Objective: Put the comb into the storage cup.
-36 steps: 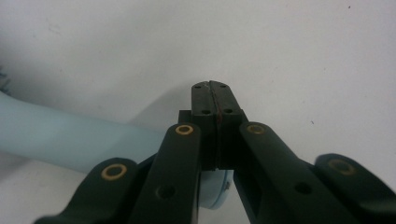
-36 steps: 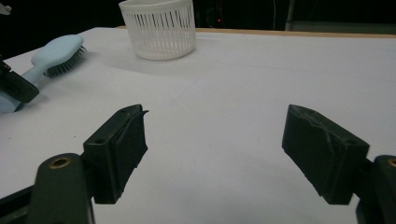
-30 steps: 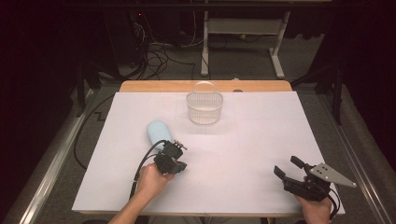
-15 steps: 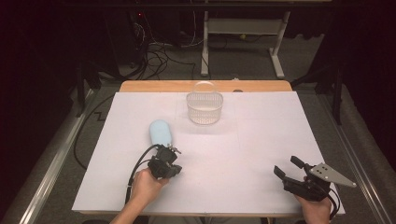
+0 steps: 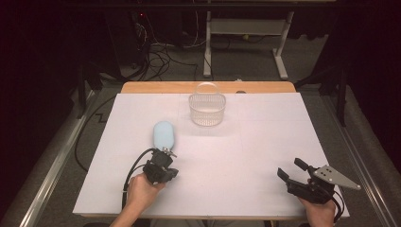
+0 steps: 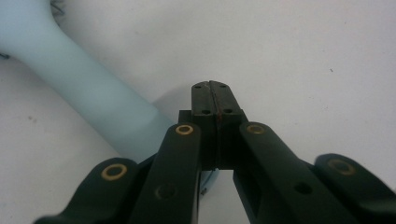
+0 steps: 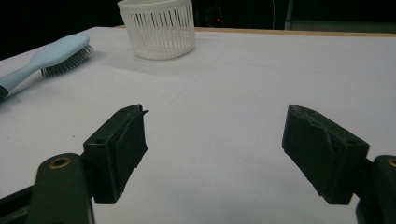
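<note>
A light blue hairbrush (image 5: 164,135) lies bristles-down on the white table, left of centre. Its handle (image 6: 93,93) runs back beneath my left gripper (image 5: 165,155). My left gripper (image 6: 212,88) is shut pad to pad with nothing between the pads, just to the right of the handle. A white slatted basket (image 5: 207,109) stands at the back centre. At the near right corner my right gripper (image 5: 291,169) is held open and empty. It faces across the table toward the hairbrush (image 7: 56,53) and the basket (image 7: 157,28), and my right gripper (image 7: 217,119) has bare tabletop between its jaws.
White sheet covers the table (image 5: 265,142), with a wooden strip along its far edge (image 5: 161,87). Beyond the table are a dark floor, cables and a desk frame. Metal rails run along both sides.
My left hand has drawn its shut gripper back toward the near-left, along the brush handle. The brush, basket and right gripper stay where they were.
</note>
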`<state>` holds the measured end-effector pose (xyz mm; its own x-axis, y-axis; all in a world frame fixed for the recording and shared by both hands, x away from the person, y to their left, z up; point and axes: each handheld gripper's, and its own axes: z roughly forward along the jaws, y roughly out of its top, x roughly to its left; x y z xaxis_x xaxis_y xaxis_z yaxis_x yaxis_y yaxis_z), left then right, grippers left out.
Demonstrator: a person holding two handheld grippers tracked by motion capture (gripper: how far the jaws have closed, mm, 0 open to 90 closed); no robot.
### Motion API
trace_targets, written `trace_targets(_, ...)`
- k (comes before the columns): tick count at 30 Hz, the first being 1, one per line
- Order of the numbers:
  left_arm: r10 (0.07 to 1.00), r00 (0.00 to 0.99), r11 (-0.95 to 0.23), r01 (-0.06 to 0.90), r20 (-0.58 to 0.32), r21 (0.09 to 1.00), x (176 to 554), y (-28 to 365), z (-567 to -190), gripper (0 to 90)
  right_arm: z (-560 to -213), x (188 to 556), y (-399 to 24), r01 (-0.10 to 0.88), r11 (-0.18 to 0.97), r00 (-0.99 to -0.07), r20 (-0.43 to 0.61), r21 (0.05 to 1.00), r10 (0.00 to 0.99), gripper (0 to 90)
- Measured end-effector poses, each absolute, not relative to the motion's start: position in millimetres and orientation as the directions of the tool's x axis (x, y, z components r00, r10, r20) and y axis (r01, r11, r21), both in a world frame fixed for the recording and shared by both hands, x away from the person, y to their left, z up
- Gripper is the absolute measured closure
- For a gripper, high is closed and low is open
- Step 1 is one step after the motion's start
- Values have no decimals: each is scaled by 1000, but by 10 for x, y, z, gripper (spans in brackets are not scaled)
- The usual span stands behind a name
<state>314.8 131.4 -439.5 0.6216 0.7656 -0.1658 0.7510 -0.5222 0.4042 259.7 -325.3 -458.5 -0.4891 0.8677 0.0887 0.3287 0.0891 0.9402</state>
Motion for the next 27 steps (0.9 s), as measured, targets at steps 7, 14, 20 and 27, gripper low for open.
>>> trace_targets(7, 777, 606, -503, 759, -169, 413, 3129, 1386, -4386, 885, -4584, 2596, -3252, 329, 88, -489, 89, 940, 868, 222)
trace_targets(14, 788, 593, -489, 766, -164, 418, 3110, 1470, -4396, 884, -4585, 2597, -3251, 330, 90, -489, 88, 940, 868, 222)
trace_targets(20, 799, 583, -483, 770, -151, 417, 3097, 1545, -4399, 885, -4584, 2596, -3247, 330, 90, -487, 88, 940, 869, 222)
trace_targets(27, 813, 566, -471, 776, -134, 420, 3108, 1615, -4398, 884, -4583, 2596, -3239, 332, 91, -487, 88, 939, 869, 222)
